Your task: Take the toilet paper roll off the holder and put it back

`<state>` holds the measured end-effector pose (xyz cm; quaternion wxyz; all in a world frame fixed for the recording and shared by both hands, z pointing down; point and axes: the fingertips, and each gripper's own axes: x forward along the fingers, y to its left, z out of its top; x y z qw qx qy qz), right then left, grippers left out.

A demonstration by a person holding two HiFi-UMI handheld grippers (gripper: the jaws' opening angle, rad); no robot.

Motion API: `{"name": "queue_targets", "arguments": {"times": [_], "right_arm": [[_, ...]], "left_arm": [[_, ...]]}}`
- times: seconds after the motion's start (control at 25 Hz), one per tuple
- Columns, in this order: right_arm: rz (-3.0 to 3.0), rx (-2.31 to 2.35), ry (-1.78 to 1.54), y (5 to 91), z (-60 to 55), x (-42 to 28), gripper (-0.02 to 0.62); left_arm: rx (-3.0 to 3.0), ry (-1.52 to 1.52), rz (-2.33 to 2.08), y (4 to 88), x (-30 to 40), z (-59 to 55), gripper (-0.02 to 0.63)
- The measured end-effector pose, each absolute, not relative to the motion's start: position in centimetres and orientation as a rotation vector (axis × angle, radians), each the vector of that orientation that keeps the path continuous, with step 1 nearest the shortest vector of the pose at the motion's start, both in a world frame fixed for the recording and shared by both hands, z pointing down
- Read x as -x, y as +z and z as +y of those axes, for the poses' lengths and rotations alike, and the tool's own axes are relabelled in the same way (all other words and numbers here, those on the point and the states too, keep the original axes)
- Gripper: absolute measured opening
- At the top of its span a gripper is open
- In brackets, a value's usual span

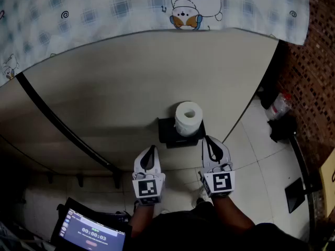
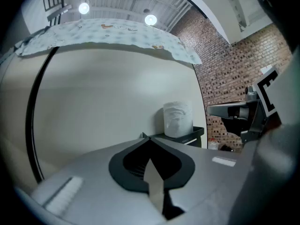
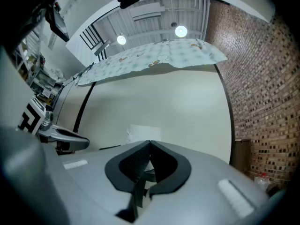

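Note:
A white toilet paper roll (image 1: 188, 118) stands upright on a small black holder shelf (image 1: 168, 135) fixed to the beige wall. The roll (image 2: 177, 118) also shows in the left gripper view, ahead and to the right of the jaws; in the right gripper view only its top (image 3: 143, 133) peeks over the jaws. My left gripper (image 1: 150, 152) is shut and empty, just below and left of the holder. On the other side, my right gripper (image 1: 209, 142) is shut and empty too, its tip close to the holder's lower right corner. Neither touches the roll.
A patterned cloth (image 1: 157, 4) hangs over the top of the wall panel. A black bar (image 1: 63, 127) runs diagonally across the panel at left. A brick wall (image 1: 314, 72) and dark items on the tiled floor (image 1: 256, 150) lie to the right. A tablet (image 1: 91, 234) sits at lower left.

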<state>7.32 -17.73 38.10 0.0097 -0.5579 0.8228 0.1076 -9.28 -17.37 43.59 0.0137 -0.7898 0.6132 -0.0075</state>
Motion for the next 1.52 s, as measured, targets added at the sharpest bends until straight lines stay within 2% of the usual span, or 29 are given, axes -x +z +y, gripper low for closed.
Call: {"name": "queue_targets", "arguments": {"times": [0.08,0.48,0.6,1.12,1.52], "right_arm": [[2.581,1.724,0.334,37.9,-18.0,-7.0,0.01],[2.615,1.677,0.245,37.6,-20.8,-5.0,0.447],[2.632,1.664,0.202,37.7,-22.0,-4.1,0.528],[2.757,1.717,0.067,39.1,-26.6,-2.0,0.543],[2.808,1.718,0.078,39.0,-27.5,-1.9,0.449]], "left_arm": [[2.458,-0.016,1.911,43.2,9.2,-17.5,0.017],[2.444,0.005,1.92,42.4,10.0,-18.0,0.015],[2.441,0.006,1.928,42.4,10.4,-18.1,0.017],[2.407,0.018,1.975,42.4,12.4,-18.9,0.017],[2.436,0.014,1.965,42.9,11.8,-19.1,0.017]]}}
